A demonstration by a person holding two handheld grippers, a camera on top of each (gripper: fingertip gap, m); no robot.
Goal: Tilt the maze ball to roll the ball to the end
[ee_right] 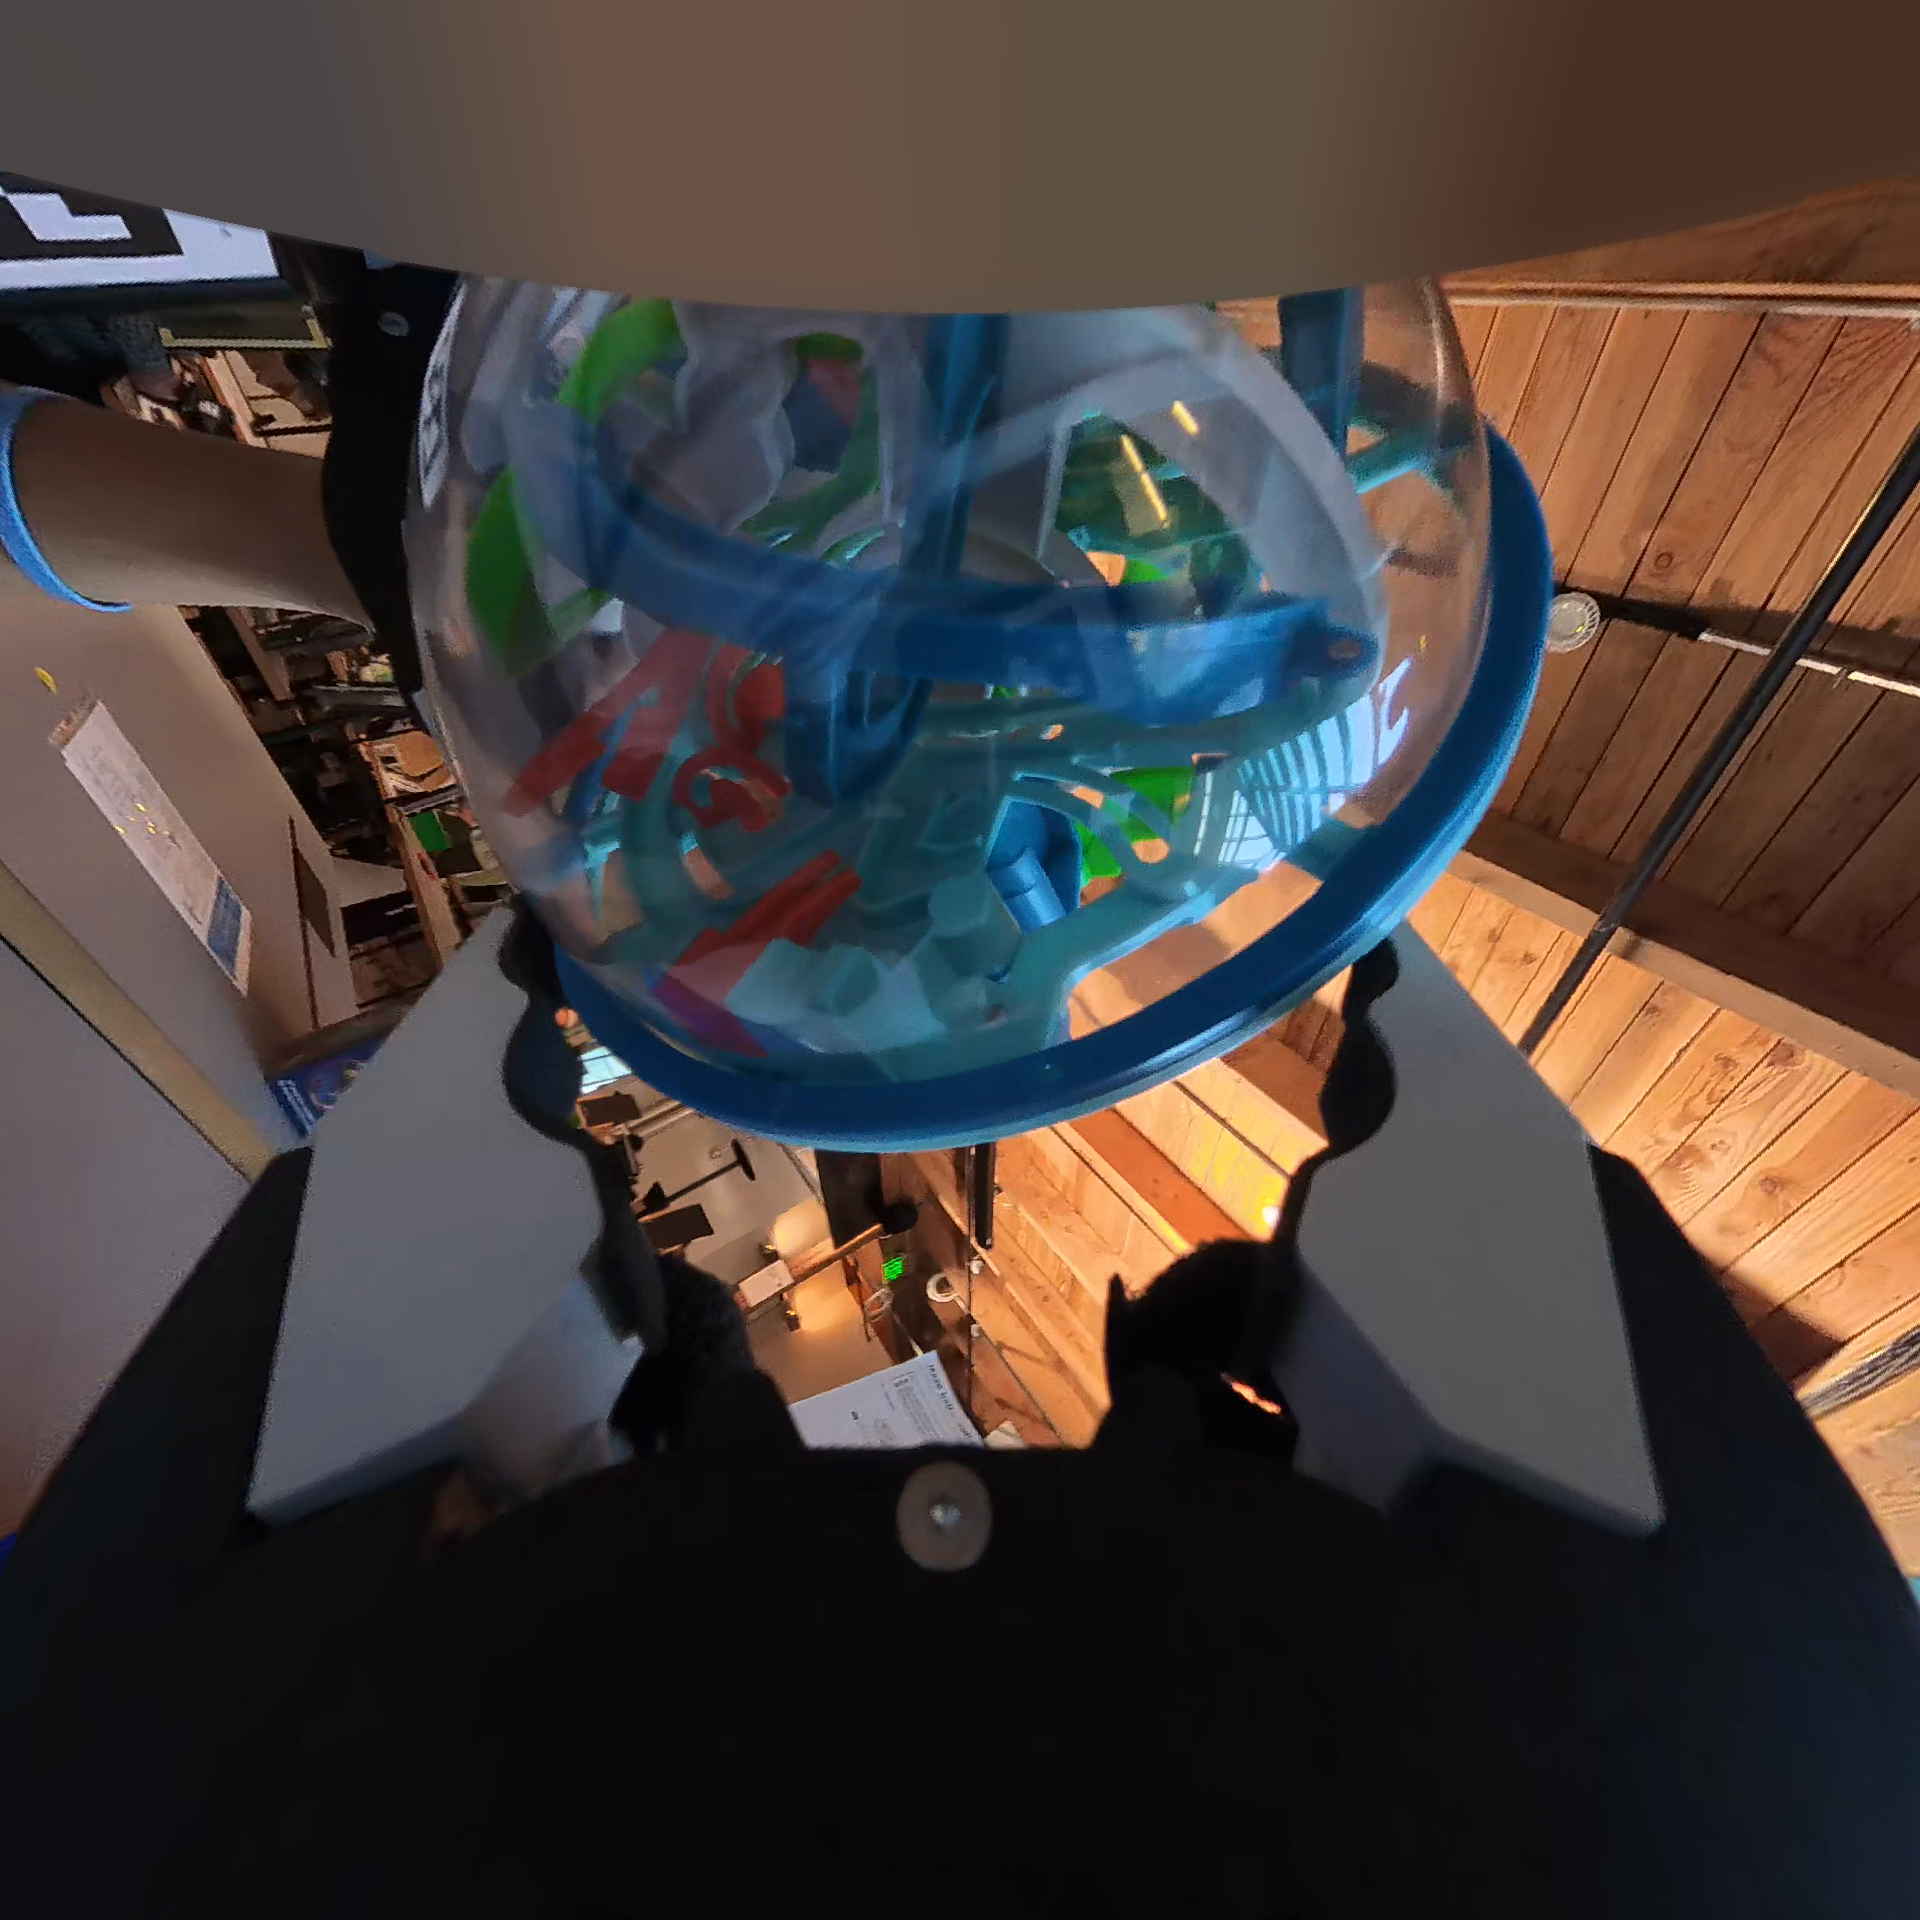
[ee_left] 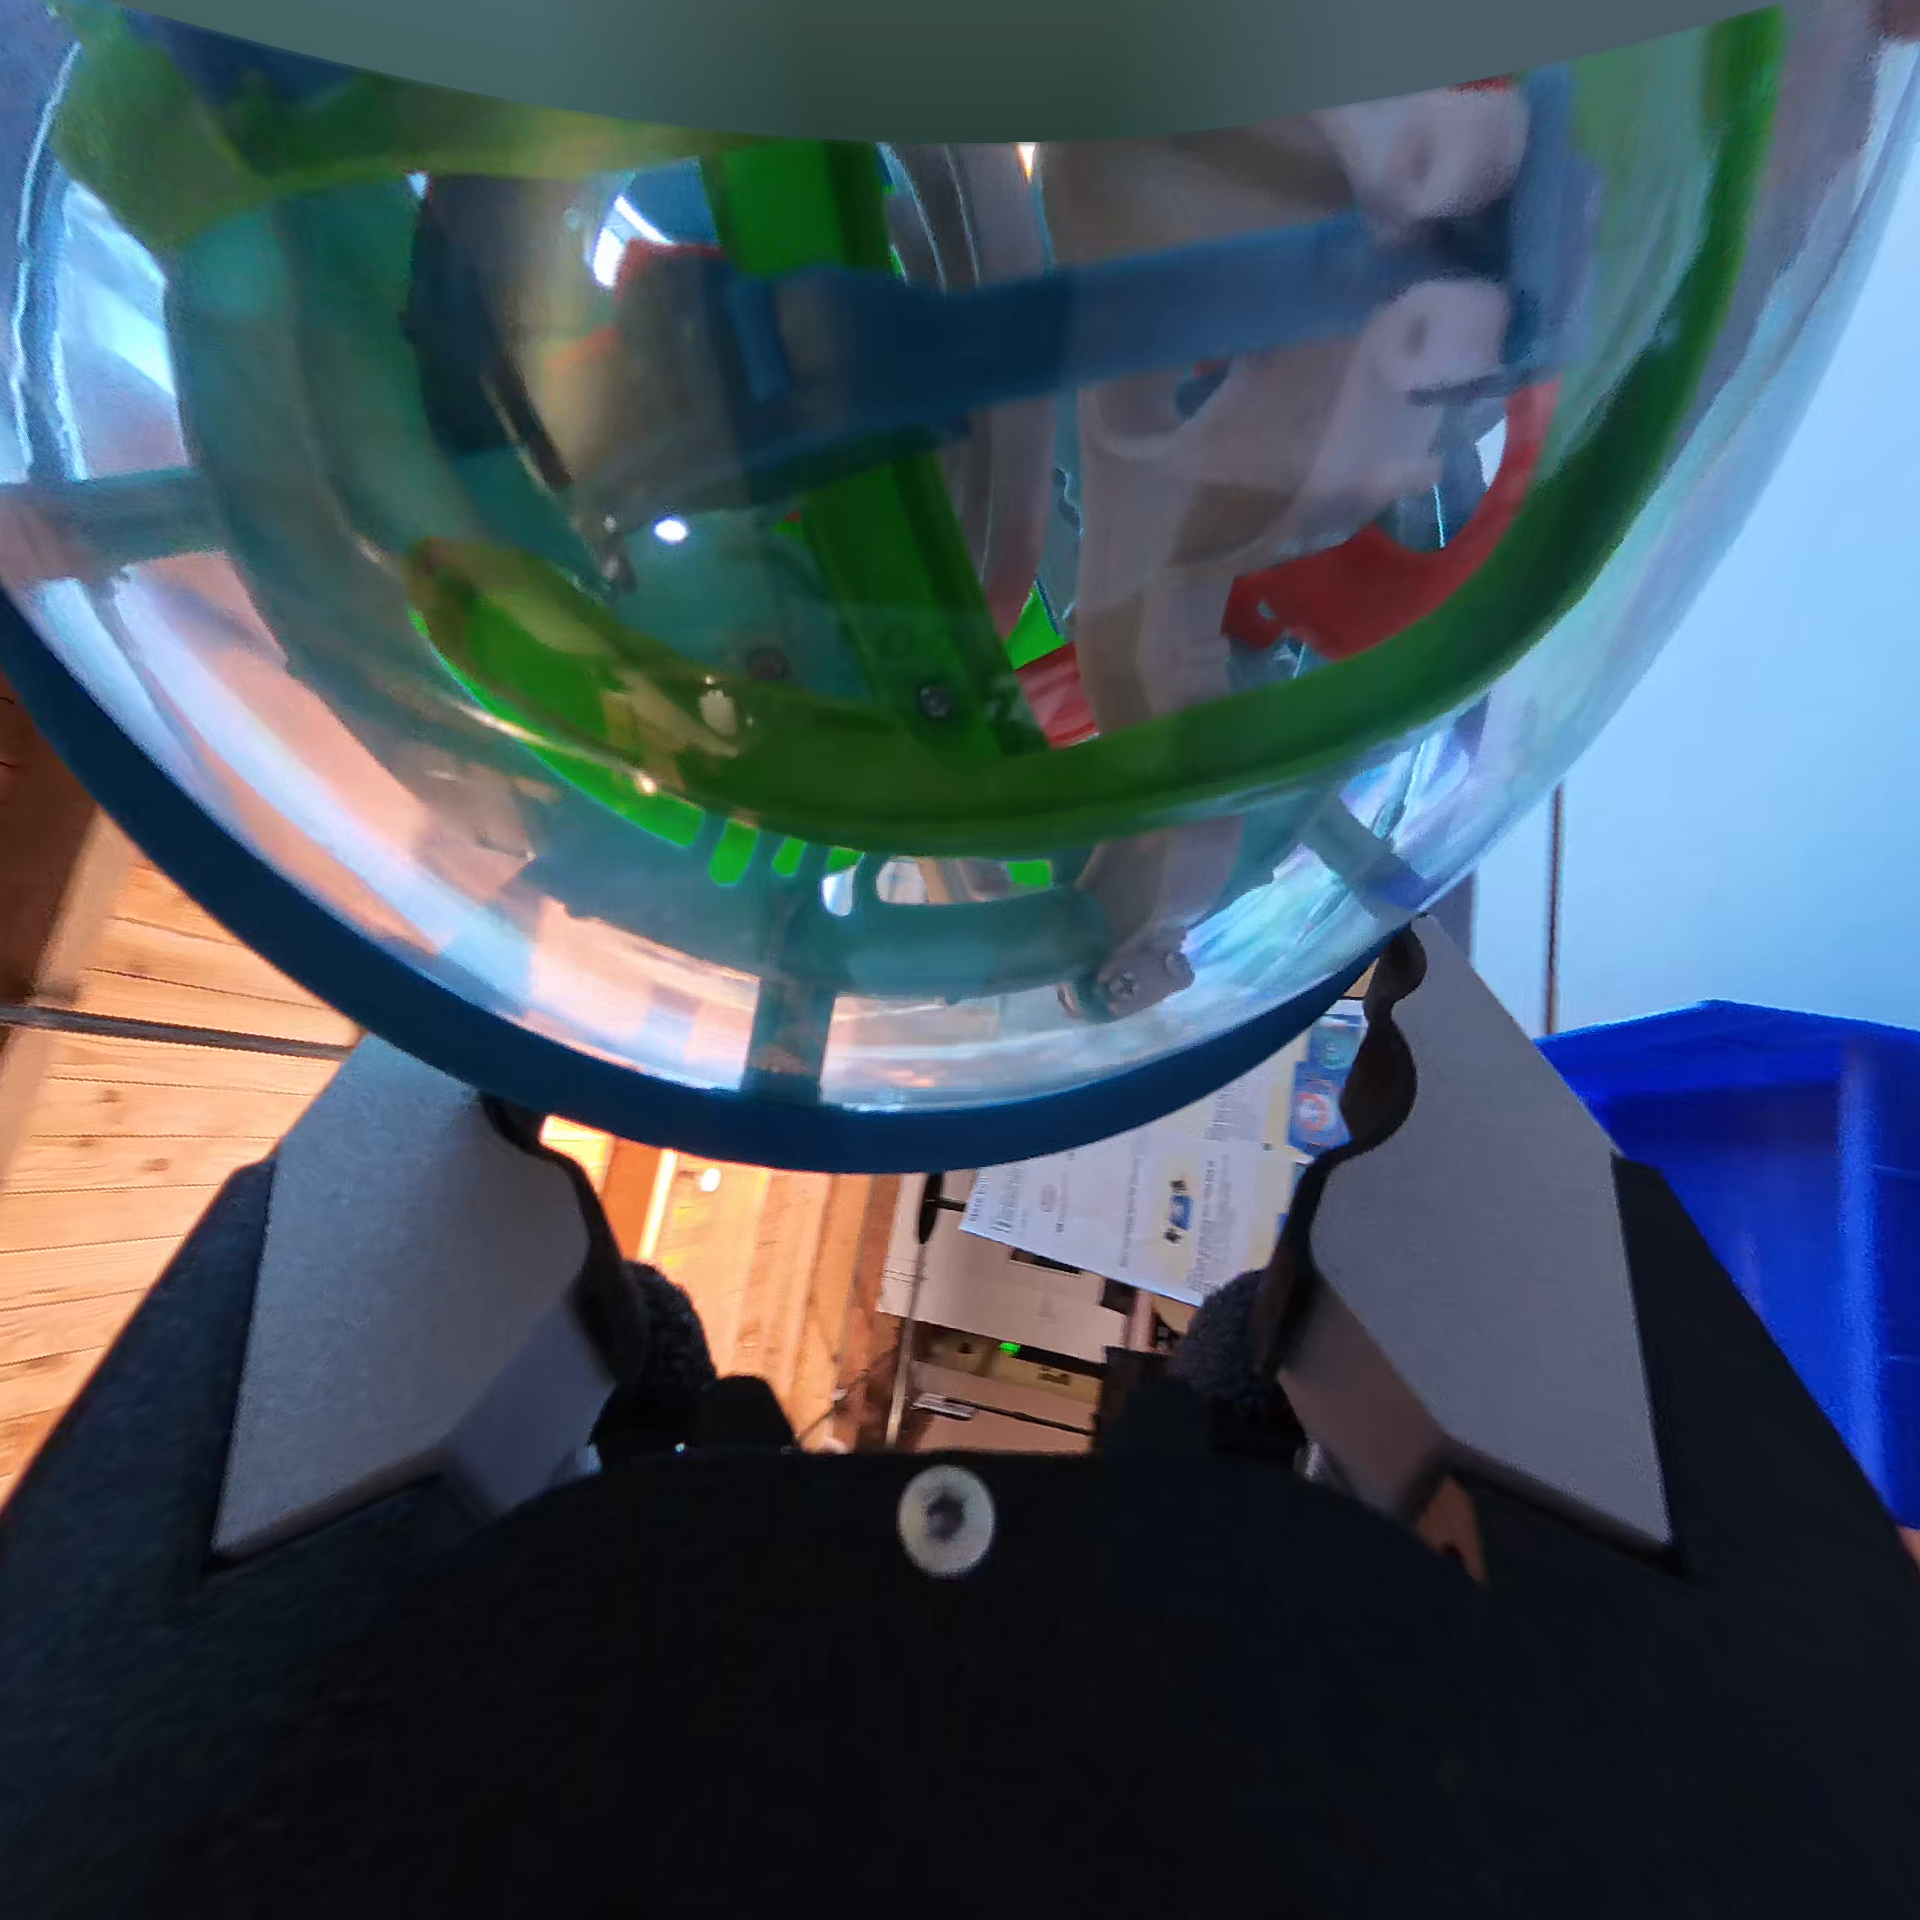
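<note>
Left gripper (ee_left: 940, 1039) is spreading wide, both fingertips pressing the blue equator ring of the clear plastic maze sphere with coloured tracks (ee_left: 831, 582) ahead. Right gripper (ee_right: 951, 971) is likewise gaping, tips bracketing the same sphere's (ee_right: 935, 675) ring, sphere held aloft between them.

Maze ball (ee_left: 831, 520) top masked, blurred

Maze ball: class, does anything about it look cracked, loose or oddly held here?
Nothing stands out. The maze ball looks whole, its blue rim pressed between both claws: left claw, right claw. The small ball inside can't be made out.
</note>
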